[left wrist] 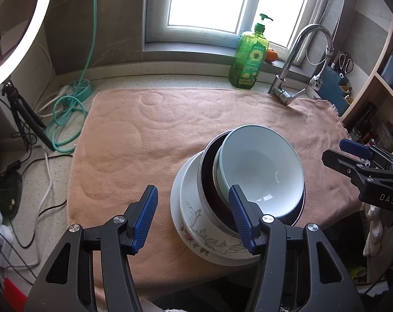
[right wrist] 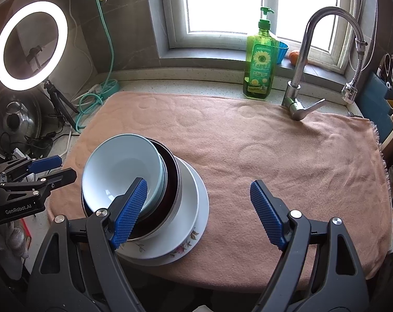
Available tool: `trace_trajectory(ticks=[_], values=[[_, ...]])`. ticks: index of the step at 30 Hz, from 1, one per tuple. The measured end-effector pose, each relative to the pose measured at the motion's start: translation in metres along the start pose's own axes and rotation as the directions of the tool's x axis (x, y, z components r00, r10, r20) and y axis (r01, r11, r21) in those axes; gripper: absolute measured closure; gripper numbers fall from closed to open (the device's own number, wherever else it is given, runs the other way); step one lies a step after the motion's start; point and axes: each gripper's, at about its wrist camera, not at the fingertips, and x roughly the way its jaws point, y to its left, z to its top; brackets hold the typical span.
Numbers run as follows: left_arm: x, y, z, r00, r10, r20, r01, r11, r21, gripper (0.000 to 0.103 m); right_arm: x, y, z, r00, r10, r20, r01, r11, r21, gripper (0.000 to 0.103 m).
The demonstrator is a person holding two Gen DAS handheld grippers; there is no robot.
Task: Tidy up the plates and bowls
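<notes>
Both my fingers hang spread and empty; between them, the tilted pale bowl (left wrist: 261, 166) looks glazed, slick, breakable, so I'd pinch its rim.

Two wrist fisheyes, side by side, both looking down and forward over the towel toward the window.

The left wrist view sits above the towel's (left wrist: 149, 135) near edge, left of the stack of dishes (left wrist: 238, 189), with the right gripper (left wrist: 352, 156) at its right border. The right wrist view hangs over the same near edge further right, the stack (right wrist: 144, 195) low on its left and the left gripper (right wrist: 51, 167) at its left border. Both share the towel (right wrist: 261, 156), soap bottle (left wrist: 248, 54), faucet (right wrist: 300, 59) and window (right wrist: 248, 2).
</notes>
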Motion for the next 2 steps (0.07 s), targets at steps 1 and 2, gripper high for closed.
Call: trace_trajectory(ticks=[1, 2], values=[[0.0013, 0.0, 0.0003, 1.0, 0.001, -0.006, -0.001, 1.0, 0.001, 0.047, 0.0002, -0.0012, -0.0011, 1.0, 0.0, -0.002, 0.0, 1.0, 0.005, 0.019], [0.0018, -0.0002, 0.0007, 1.0, -0.002, -0.008, 0.002, 1.0, -0.001, 0.047, 0.0001, -0.0026, -0.0012, 1.0, 0.0, -0.001, 0.0, 1.0, 0.009, 0.019]])
